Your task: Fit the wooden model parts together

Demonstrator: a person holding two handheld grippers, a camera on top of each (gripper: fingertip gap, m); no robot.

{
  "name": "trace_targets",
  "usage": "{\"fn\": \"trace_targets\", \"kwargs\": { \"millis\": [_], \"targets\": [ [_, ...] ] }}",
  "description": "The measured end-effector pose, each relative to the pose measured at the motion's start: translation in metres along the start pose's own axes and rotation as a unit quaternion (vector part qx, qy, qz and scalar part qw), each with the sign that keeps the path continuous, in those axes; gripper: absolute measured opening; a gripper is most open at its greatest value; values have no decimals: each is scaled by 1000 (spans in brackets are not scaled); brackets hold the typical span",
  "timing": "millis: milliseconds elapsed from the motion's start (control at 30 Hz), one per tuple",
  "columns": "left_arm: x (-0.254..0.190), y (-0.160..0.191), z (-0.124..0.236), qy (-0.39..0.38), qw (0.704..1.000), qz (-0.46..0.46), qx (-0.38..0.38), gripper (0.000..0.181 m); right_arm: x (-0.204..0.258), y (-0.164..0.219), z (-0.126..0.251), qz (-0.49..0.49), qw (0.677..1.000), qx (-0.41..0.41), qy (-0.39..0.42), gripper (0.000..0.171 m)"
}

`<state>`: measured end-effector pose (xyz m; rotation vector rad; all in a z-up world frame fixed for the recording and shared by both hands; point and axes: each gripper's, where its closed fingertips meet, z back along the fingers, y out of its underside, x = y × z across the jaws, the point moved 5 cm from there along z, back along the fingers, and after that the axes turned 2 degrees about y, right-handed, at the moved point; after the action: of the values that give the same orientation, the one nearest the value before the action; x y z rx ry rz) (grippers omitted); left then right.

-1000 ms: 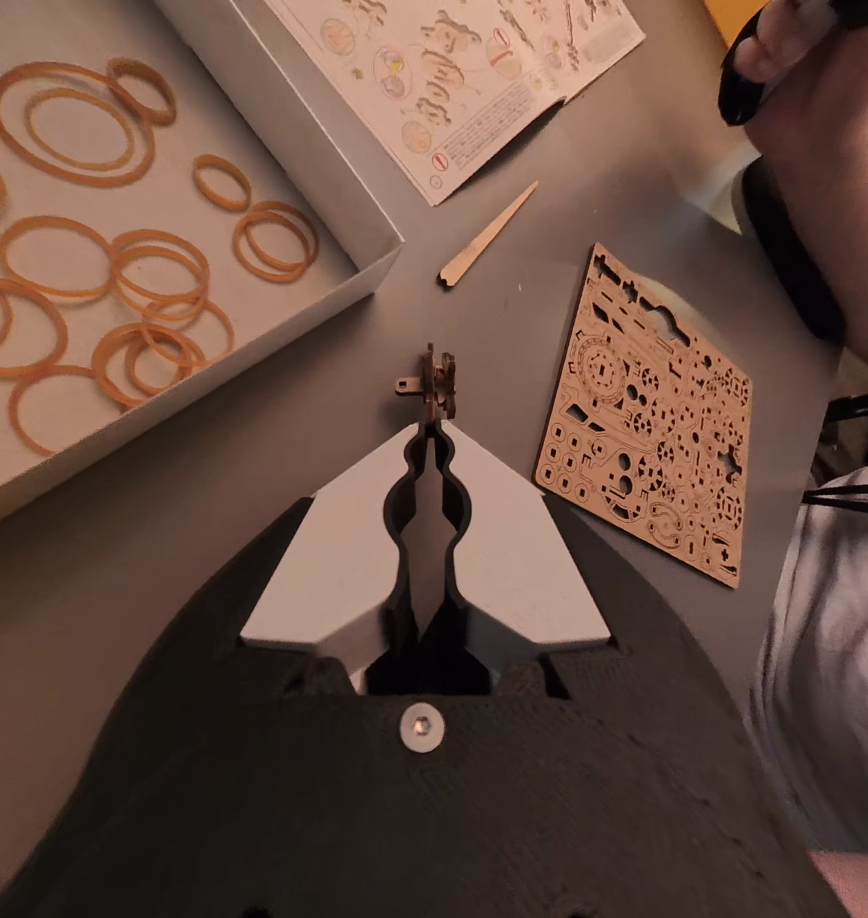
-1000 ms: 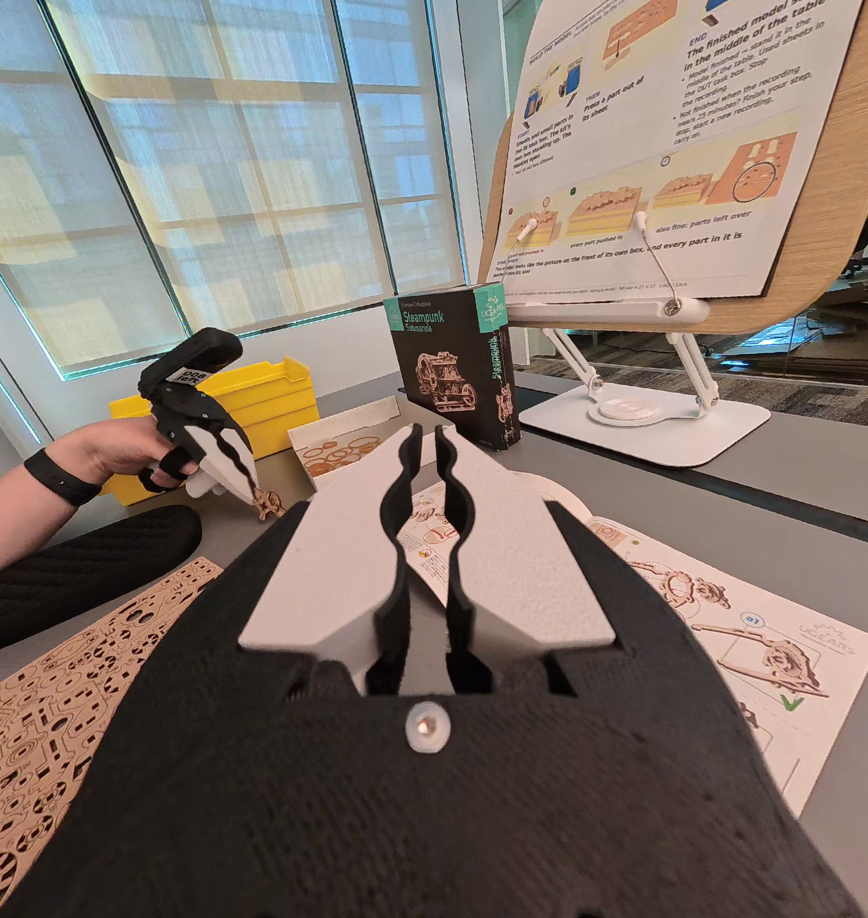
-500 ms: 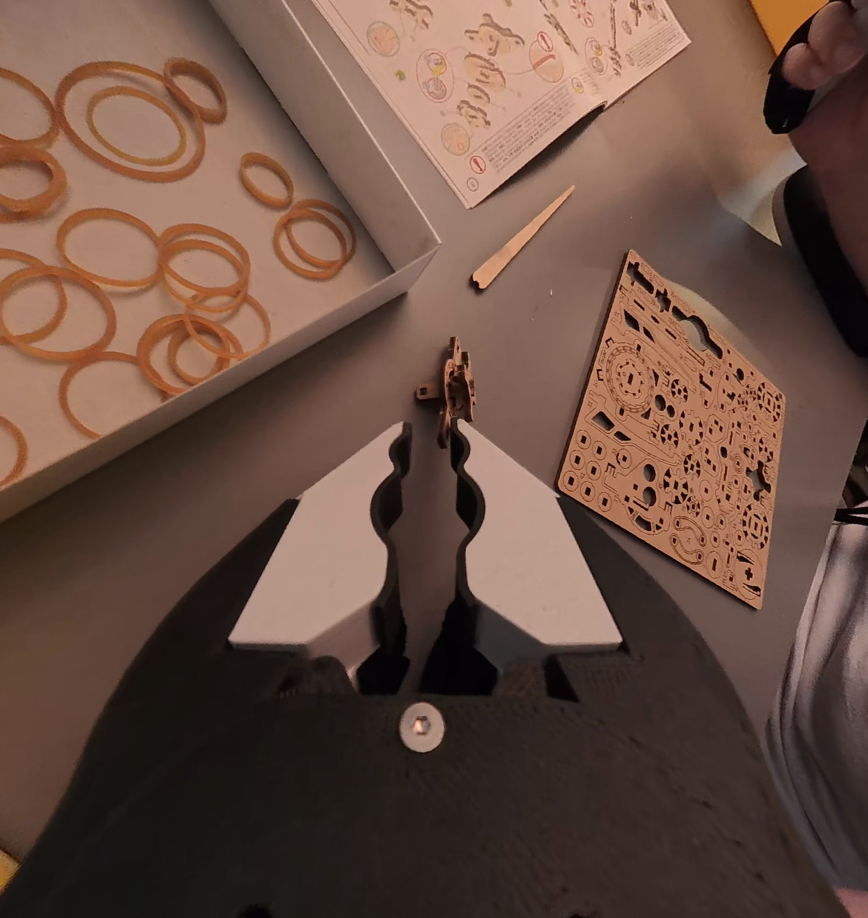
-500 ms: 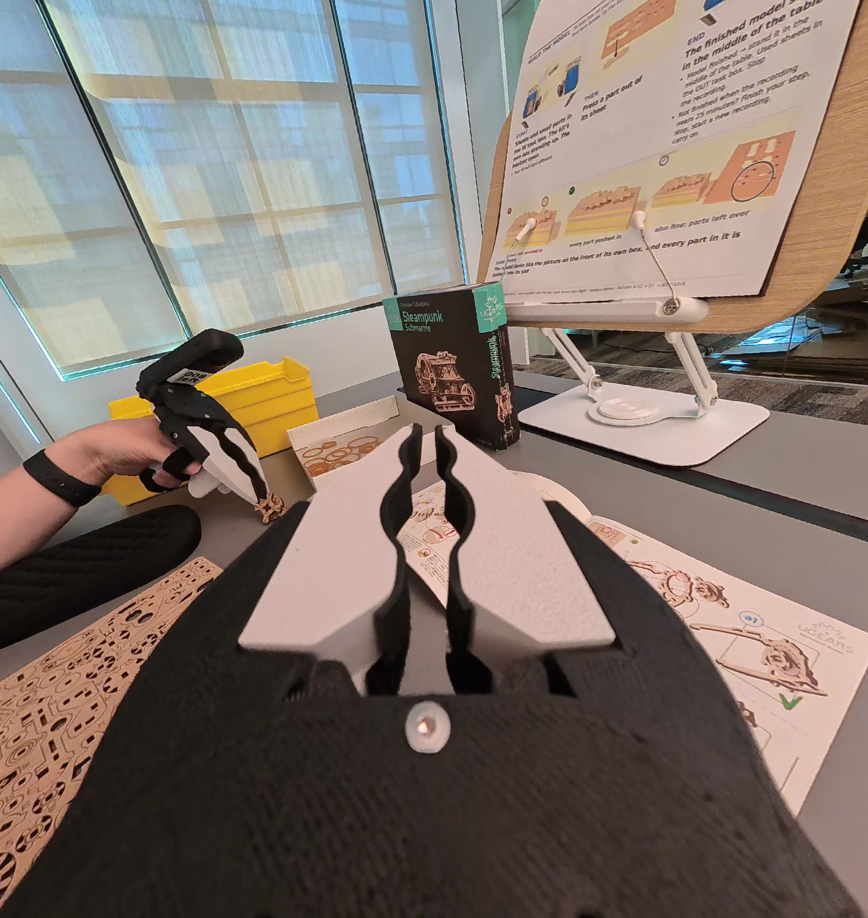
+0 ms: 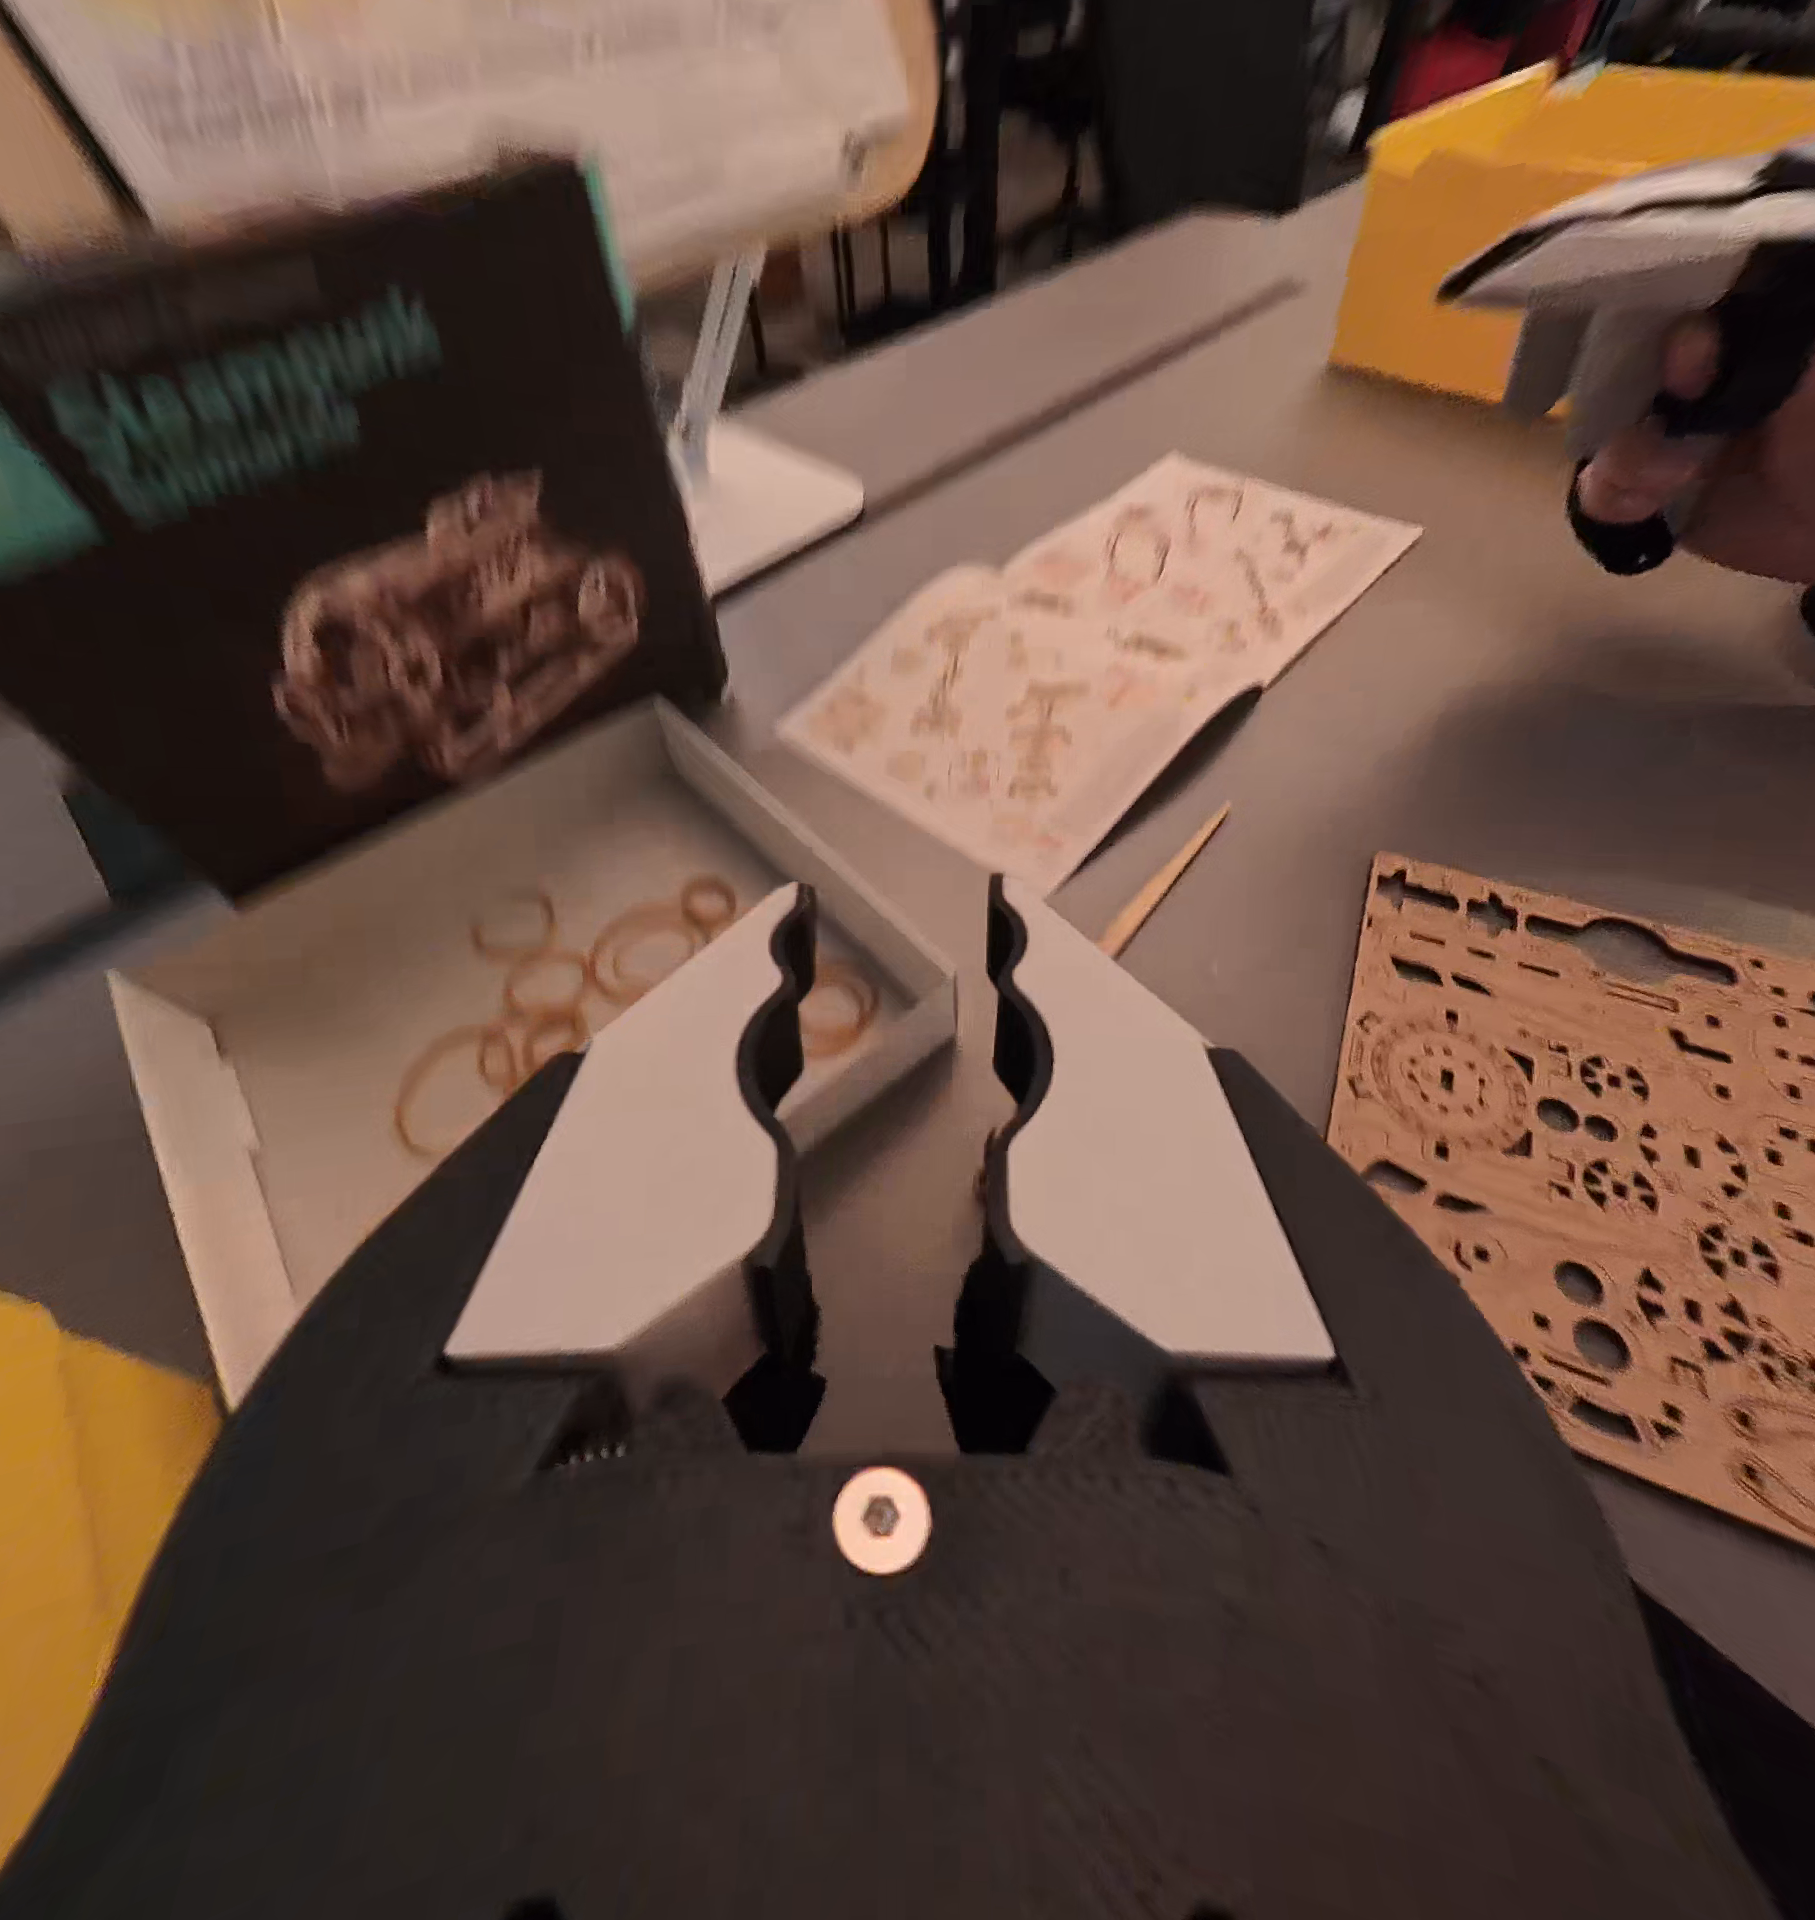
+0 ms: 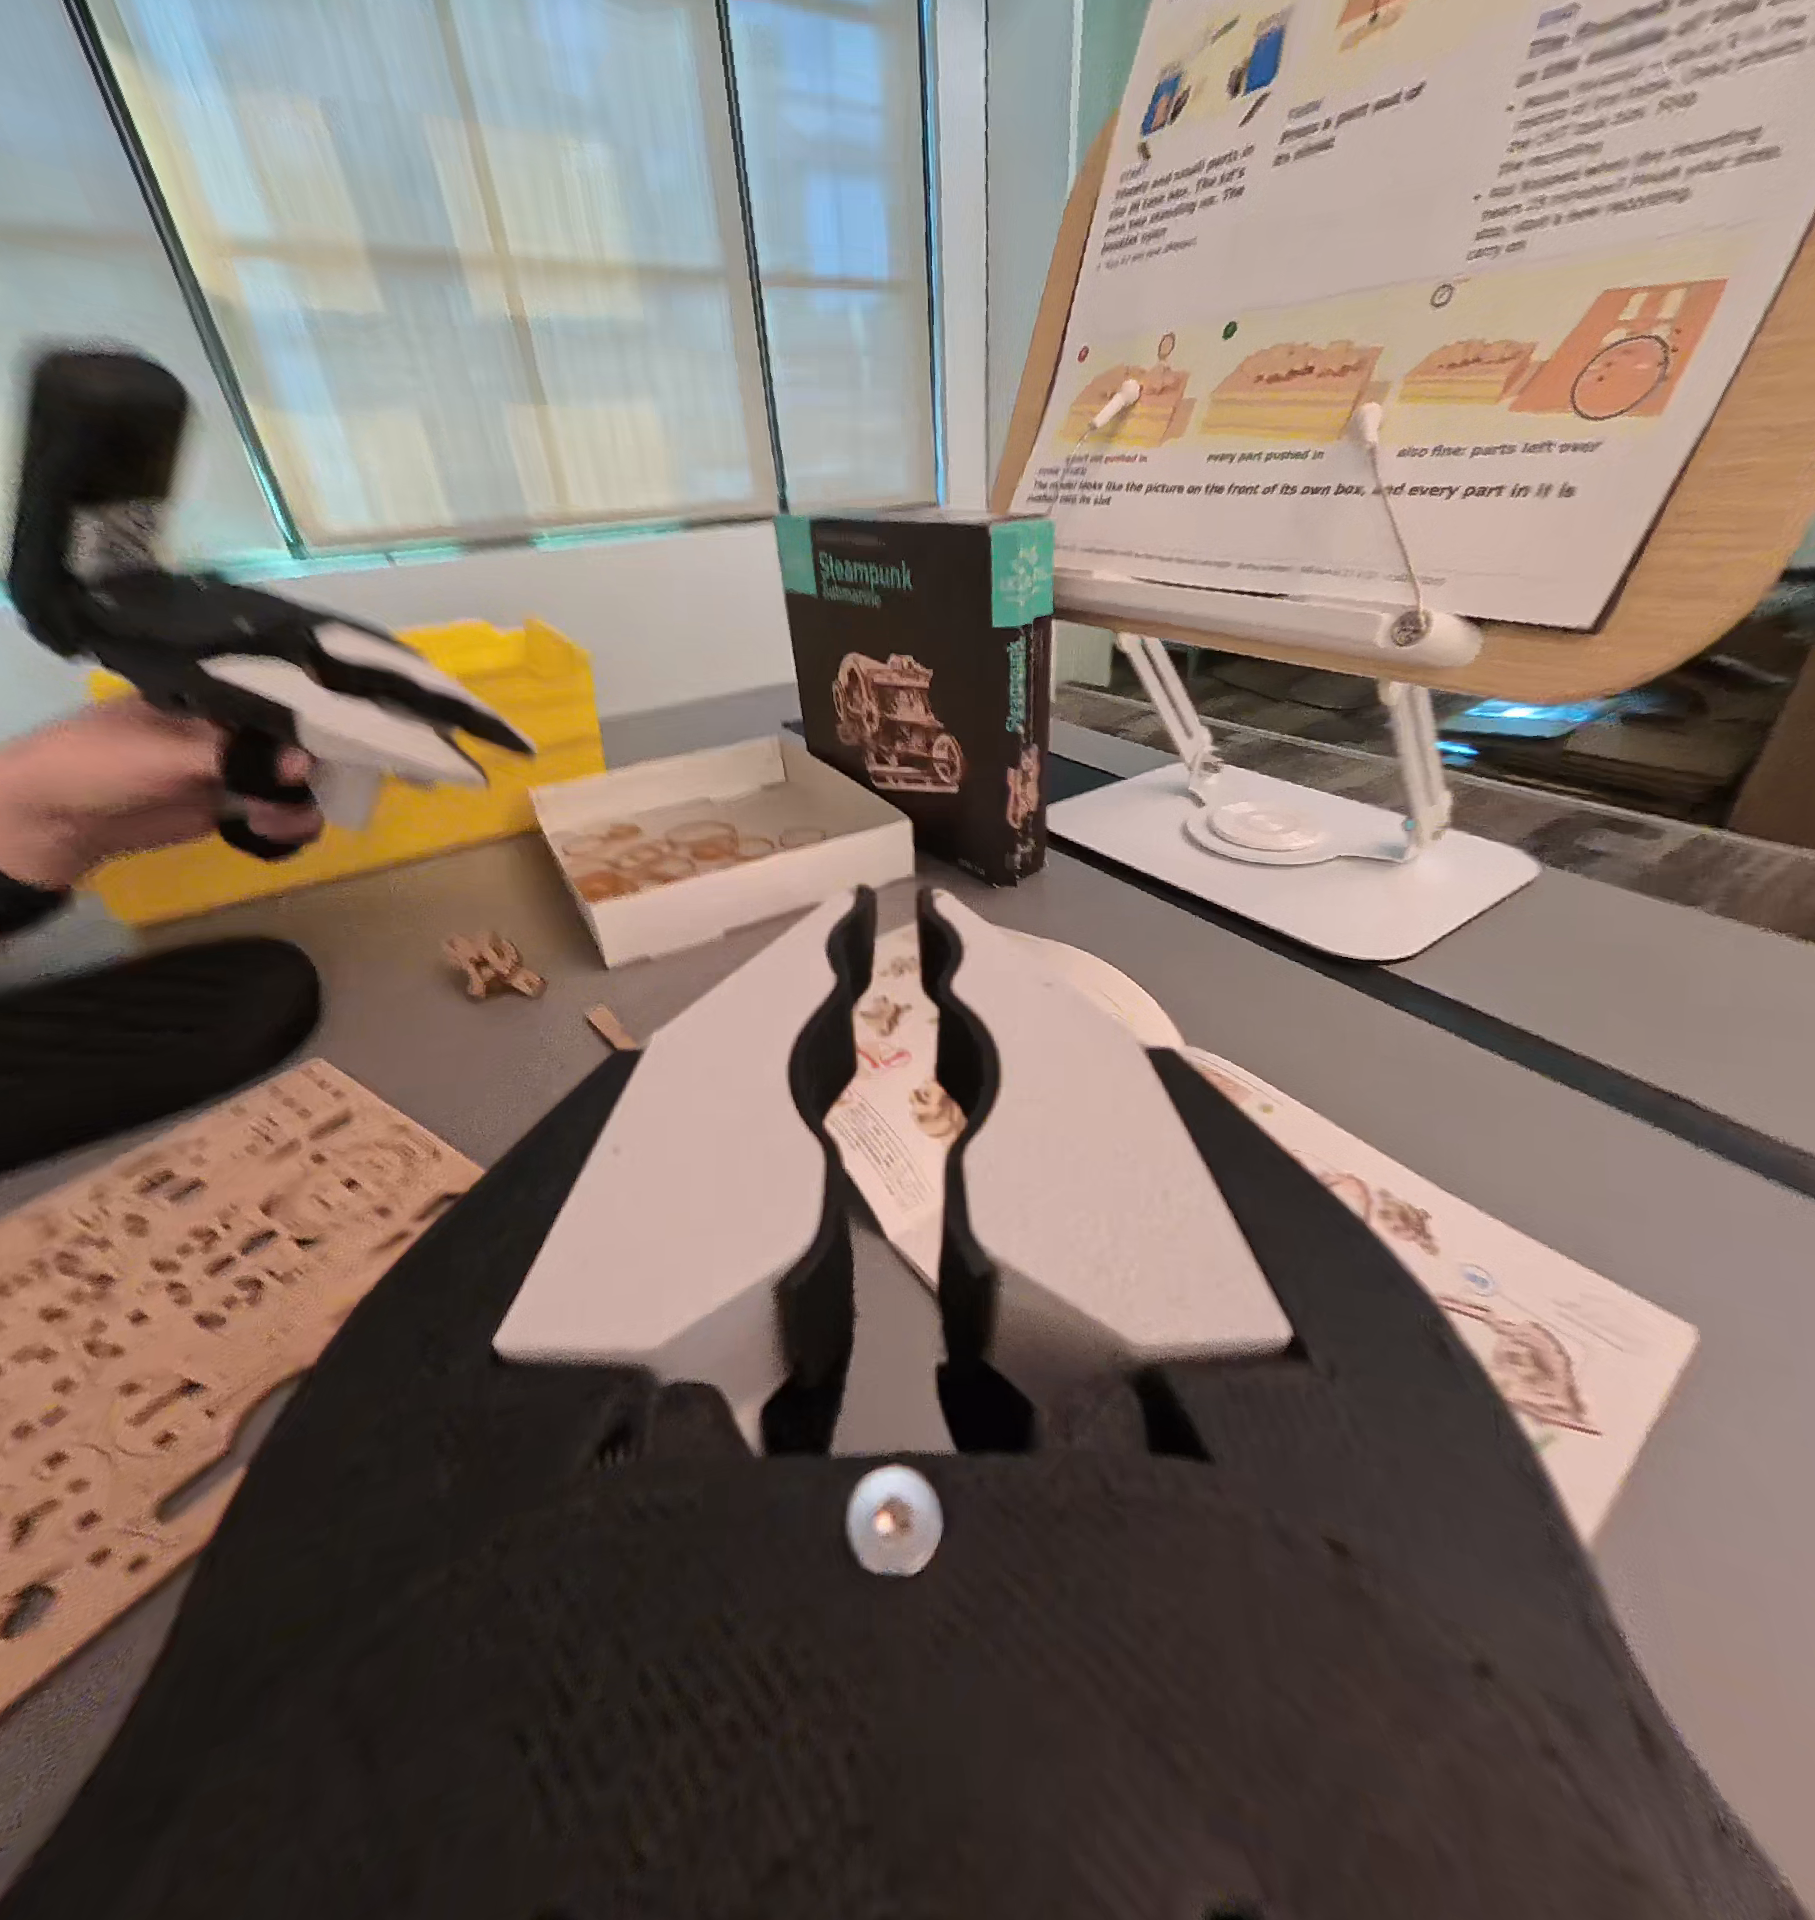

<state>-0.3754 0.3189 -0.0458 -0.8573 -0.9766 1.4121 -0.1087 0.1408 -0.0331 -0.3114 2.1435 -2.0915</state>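
Left gripper open, empty; right gripper slightly parted, empty. White tray holds rubber bands. Small wooden assembly lies on surface.

Your small wooden sub-assembly lies loose on the grey tabletop at centre left of the right wrist view, a pale knot of interlocked laser-cut pieces, just left of the white tray's near corner. Your flat wooden parts sheet lies at the right edge of the left wrist view, tan, riddled with cut-outs. A thin pointed wooden stick lies flat just above its upper left corner.
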Motion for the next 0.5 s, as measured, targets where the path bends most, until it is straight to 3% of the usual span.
{"fn": "trace_targets", "kwargs": {
  "millis": [167, 300, 500],
  "targets": [
    [-27, -18, -6, -12, 992, -98, -74, 30, 14, 11, -8, 114, 992, 51, 11, 10],
    [-36, -24, -6, 28, 993, -61, -98, 29, 35, 31, -16, 173, 977, 115, -49, 13],
    [-24, -26, 2, 6, 991, -44, -126, 26, 55, 71, -23, 227, 937, 247, -100, 12]
  ]
}}
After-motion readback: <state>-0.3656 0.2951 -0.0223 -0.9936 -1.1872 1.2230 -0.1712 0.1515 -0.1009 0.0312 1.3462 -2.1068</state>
